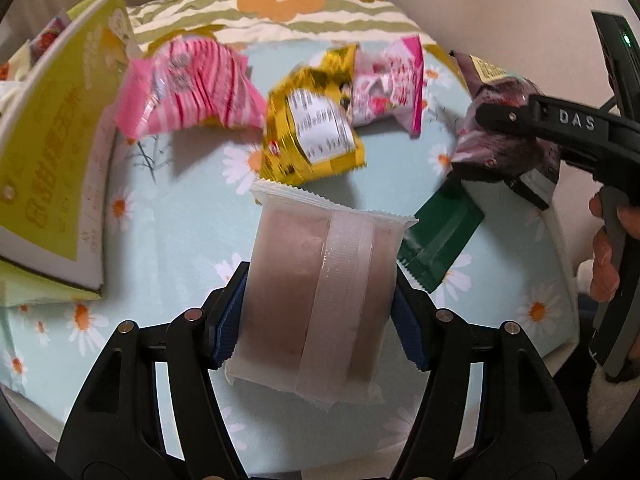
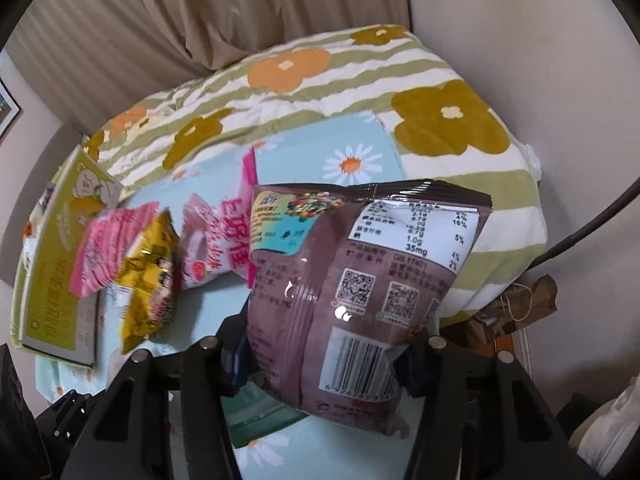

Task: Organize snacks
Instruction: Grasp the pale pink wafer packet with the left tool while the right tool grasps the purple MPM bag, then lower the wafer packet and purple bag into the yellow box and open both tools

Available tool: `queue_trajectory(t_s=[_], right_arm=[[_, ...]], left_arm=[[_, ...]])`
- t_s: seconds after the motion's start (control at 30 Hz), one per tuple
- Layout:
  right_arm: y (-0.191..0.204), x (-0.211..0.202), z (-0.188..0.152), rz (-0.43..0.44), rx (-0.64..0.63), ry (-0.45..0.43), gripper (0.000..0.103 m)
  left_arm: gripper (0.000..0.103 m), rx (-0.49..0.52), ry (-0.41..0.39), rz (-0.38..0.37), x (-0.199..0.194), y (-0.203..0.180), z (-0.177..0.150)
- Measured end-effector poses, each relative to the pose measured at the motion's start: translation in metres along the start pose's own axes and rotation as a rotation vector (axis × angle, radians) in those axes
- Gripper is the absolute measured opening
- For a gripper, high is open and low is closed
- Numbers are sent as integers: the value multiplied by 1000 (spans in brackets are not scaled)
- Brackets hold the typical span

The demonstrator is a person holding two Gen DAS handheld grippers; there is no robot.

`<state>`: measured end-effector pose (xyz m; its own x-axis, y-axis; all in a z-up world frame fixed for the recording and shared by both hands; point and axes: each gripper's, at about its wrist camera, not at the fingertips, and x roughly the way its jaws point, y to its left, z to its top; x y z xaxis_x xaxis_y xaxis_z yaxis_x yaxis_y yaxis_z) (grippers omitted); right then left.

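Translucent frosted snack packet [image 1: 316, 292] clamped in left gripper [image 1: 320, 316], frame centre-bottom. Maroon glossy foil snack bag [image 2: 352, 280] pinched in right gripper [image 2: 324, 344], centre-right. Yellow-green cardboard box [image 1: 52, 152] upper left.

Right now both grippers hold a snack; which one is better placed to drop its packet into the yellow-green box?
Left, probably: the left gripper with the translucent packet sits nearer the yellow-green box; the right gripper with the purple bag is across the table.
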<state>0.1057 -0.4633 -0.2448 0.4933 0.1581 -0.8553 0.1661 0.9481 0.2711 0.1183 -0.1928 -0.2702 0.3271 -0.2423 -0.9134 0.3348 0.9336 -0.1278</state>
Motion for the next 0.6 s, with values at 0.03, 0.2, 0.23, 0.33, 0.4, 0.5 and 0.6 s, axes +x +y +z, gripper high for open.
queue_trajectory(t_s=[0.03, 0.2, 0.23, 0.33, 0.4, 0.5, 0.6], right_arm=[[2, -4, 0, 0, 1, -6, 52], [18, -43, 5, 2, -13, -55, 52], [23, -49, 6, 4, -22, -65, 52], [47, -75, 11, 14, -66, -95, 52], [63, -87, 14, 30, -86, -113, 52], [94, -105, 19, 66, -119, -139, 52], [130, -116, 23, 113, -157, -154, 52]], left_arm=[[62, -3, -12, -5, -8, 2, 2], [62, -22, -84, -33, -54, 15, 10], [62, -29, -100, -36, -65, 18, 14], [62, -50, -142, -40, -95, 27, 21], [62, -66, -176, -40, -114, 42, 31], [62, -80, -222, -8, -140, 65, 41], [62, -113, -262, 16, -163, 98, 49]])
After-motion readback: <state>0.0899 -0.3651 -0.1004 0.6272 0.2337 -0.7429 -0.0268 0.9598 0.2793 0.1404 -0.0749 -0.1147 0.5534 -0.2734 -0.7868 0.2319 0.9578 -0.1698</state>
